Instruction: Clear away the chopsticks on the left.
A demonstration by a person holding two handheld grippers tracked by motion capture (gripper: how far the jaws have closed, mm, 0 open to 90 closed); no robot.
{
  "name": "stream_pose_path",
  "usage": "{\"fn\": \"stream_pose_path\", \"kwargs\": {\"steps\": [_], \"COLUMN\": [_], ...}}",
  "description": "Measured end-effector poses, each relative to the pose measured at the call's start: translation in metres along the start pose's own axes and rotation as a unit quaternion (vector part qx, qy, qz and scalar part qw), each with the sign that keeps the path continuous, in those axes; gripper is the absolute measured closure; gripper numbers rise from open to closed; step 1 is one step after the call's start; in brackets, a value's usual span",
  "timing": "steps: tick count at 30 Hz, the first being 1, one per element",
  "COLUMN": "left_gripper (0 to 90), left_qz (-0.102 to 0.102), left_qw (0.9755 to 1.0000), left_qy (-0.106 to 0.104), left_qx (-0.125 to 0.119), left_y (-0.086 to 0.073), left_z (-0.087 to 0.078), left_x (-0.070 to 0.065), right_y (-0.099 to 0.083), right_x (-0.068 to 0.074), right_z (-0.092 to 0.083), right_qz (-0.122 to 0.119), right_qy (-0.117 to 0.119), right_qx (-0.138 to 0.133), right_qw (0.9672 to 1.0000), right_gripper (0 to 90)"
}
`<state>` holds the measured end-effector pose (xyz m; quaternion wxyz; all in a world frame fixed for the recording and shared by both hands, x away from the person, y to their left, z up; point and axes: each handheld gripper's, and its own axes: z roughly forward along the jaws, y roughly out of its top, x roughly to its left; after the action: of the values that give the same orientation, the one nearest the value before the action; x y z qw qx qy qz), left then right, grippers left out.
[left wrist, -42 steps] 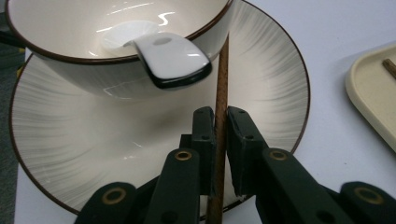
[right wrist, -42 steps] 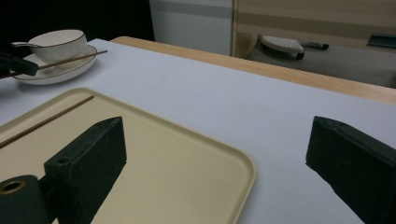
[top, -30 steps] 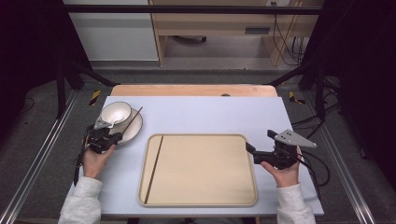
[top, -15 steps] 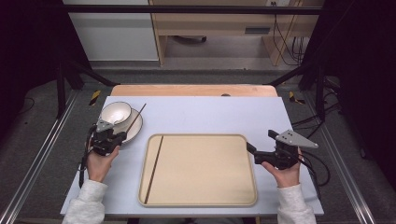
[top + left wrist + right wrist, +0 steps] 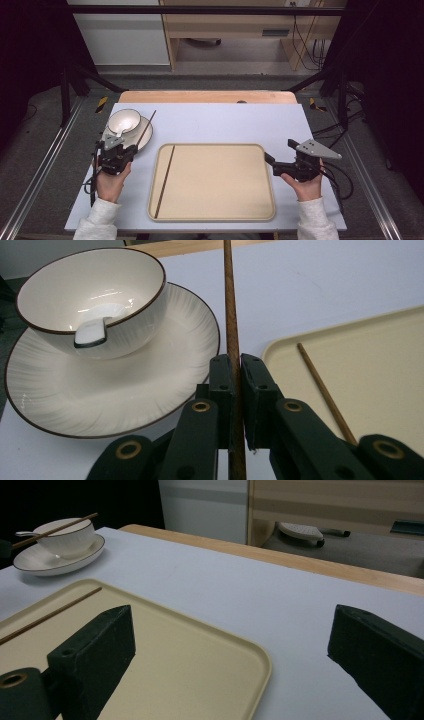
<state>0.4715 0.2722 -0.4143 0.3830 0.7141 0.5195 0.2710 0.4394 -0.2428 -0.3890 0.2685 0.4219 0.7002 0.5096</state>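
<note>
My left gripper [image 5: 129, 151] [image 5: 233, 371] is shut on a brown chopstick [image 5: 229, 300] [image 5: 146, 127], which points away over the right rim of a white plate [image 5: 125, 390] [image 5: 145, 140]. A white bowl [image 5: 90, 290] [image 5: 123, 120] with a dark rim stands on that plate and holds a white spoon [image 5: 92, 332]. A second chopstick [image 5: 165, 182] [image 5: 325, 390] [image 5: 50, 614] lies along the left side of the beige tray [image 5: 220, 200] [image 5: 190, 675]. My right gripper [image 5: 281, 152] [image 5: 235, 645] stands open at the tray's right edge, with nothing between its jaws.
A pale blue mat [image 5: 225, 120] covers the wooden table [image 5: 205, 96]; its far half is bare. The plate and bowl [image 5: 65, 535] sit at the far left. Shelving and cables lie beyond the far edge, and dark frame rails run along both sides.
My left gripper has moved a little to the right and up, toward the tray, carrying the chopstick with it. The right gripper has stayed still.
</note>
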Motion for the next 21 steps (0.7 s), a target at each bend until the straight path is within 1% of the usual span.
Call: {"fn": "stream_pose_path", "kwargs": {"steps": [1,3,6,8,9,10,11,13,16,18,19,21], "left_gripper": [84.1,84.1,84.1,84.1,84.1,84.1,84.1,84.1,84.1,84.1,84.1,84.0], "left_qz": [0.005,0.003,0.009,0.007,0.003,0.003,0.008,0.001,-0.004,-0.009,-0.013,-0.014], "left_qw": [1.0000,1.0000,0.9999,0.9999,0.9999,0.9999,0.9999,0.9999,0.9998,0.9999,0.9998,0.9998], "left_qy": [0.000,0.001,0.008,0.009,0.010,0.012,0.012,0.014,0.015,0.009,0.010,0.009], "left_qx": [0.004,-0.001,-0.001,-0.003,-0.006,-0.007,-0.003,-0.007,-0.009,-0.010,-0.012,-0.015], "left_y": [-0.001,-0.002,-0.004,-0.006,-0.007,-0.007,-0.007,-0.009,-0.010,-0.010,-0.009,-0.008], "left_z": [-0.002,-0.005,-0.009,-0.011,-0.012,-0.012,-0.013,-0.014,-0.016,-0.017,-0.018,-0.019], "left_x": [-0.002,-0.007,-0.014,-0.019,-0.023,-0.025,-0.027,-0.032,-0.039,-0.044,-0.047,-0.053], "right_y": [0.000,0.000,0.000,0.000,0.000,0.000,0.000,0.000,0.000,0.000,0.000,0.000], "right_x": [0.000,0.000,0.000,0.000,0.000,0.000,0.000,0.000,0.000,0.001,0.001,0.001], "right_z": [0.000,0.000,0.000,0.000,0.000,0.000,0.000,0.000,-0.001,-0.002,-0.001,-0.001], "right_qz": [-0.001,0.000,0.001,0.000,0.001,0.000,0.000,0.000,0.003,0.004,0.004,0.003], "right_qy": [0.000,0.000,0.002,0.001,0.002,0.001,0.001,0.000,0.000,0.001,0.002,0.003], "right_qx": [-0.001,0.000,0.000,0.000,0.000,0.000,0.000,-0.002,-0.003,-0.004,-0.004,-0.002], "right_qw": [1.0000,1.0000,1.0000,1.0000,1.0000,1.0000,1.0000,1.0000,1.0000,1.0000,1.0000,1.0000], "right_gripper": [5.3,5.3,5.3,5.3,5.3,5.3,5.3,5.3,5.3,5.3,5.3,5.3]}}
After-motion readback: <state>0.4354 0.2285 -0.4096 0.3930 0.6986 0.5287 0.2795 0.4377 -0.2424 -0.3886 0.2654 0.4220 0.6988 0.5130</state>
